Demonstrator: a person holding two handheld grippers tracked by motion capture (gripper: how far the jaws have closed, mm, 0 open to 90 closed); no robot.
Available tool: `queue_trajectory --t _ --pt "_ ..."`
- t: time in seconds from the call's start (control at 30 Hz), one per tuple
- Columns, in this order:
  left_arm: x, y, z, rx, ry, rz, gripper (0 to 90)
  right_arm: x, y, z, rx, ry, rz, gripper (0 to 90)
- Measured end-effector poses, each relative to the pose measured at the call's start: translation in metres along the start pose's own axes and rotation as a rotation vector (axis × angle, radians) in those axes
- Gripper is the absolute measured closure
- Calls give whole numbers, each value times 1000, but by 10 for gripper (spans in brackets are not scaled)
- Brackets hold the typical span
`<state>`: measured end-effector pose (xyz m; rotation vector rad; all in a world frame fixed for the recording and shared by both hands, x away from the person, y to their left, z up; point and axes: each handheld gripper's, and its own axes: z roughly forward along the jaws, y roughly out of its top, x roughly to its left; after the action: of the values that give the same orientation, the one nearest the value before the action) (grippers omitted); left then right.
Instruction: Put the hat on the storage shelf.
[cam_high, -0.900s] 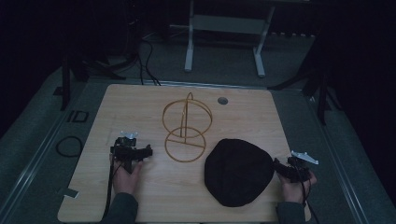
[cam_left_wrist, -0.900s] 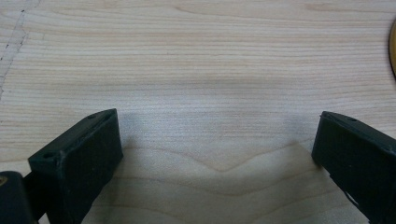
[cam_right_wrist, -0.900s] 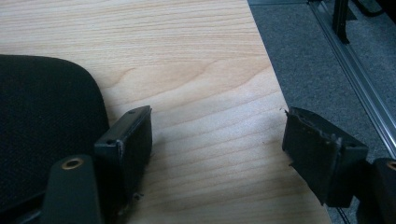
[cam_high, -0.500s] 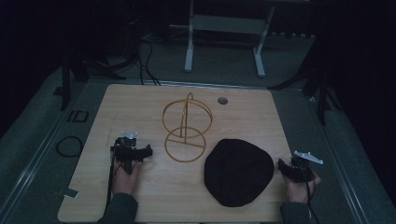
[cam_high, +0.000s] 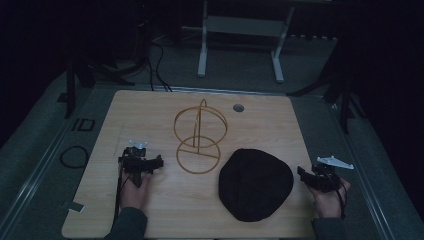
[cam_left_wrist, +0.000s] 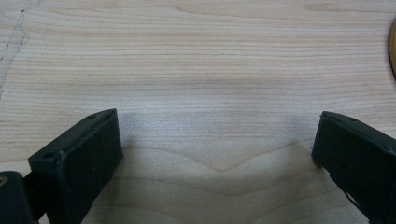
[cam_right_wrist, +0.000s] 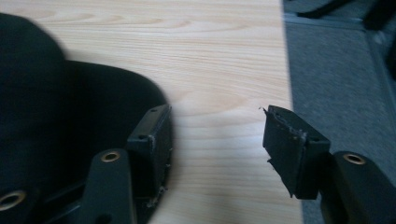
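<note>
A black cap (cam_high: 256, 184) lies flat on the wooden table (cam_high: 150, 110), front right of centre. Behind it to the left stands a gold wire stand (cam_high: 200, 136) made of rings. My right gripper (cam_high: 306, 175) rests at the table's right edge just beside the cap, open, with bare wood between its jaws (cam_right_wrist: 217, 135); the cap (cam_right_wrist: 56, 107) lies against its left jaw. My left gripper (cam_high: 142, 164) sits on the table left of the stand, open wide over bare wood (cam_left_wrist: 215, 154). A sliver of the gold wire stand (cam_left_wrist: 393, 51) shows at that view's right edge.
A small round grommet (cam_high: 238, 107) is set in the table near its back edge. Grey floor (cam_right_wrist: 341, 70) lies beyond the table's right edge. A white metal frame (cam_high: 240, 35) stands on the floor behind the table, and a coiled cable (cam_high: 74, 156) lies left of it.
My right gripper has eased slightly to the right, away from the cap's edge. The left gripper, the cap and the stand have stayed put.
</note>
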<state>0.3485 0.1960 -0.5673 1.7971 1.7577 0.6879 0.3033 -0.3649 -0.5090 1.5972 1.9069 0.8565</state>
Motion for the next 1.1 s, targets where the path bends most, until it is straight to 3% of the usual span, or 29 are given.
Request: queue_trajectory --t 0.4,0.77,1.1 --pt "0 0 0 -1 1 -1 12 30 24 -18 21 112 -164 301" --pt "-1 0 0 -1 2 -1 12 55 43 -27 41 242 -310 302" --pt "-2 0 0 0 3 -2 12 76 55 -28 84 296 -432 266"
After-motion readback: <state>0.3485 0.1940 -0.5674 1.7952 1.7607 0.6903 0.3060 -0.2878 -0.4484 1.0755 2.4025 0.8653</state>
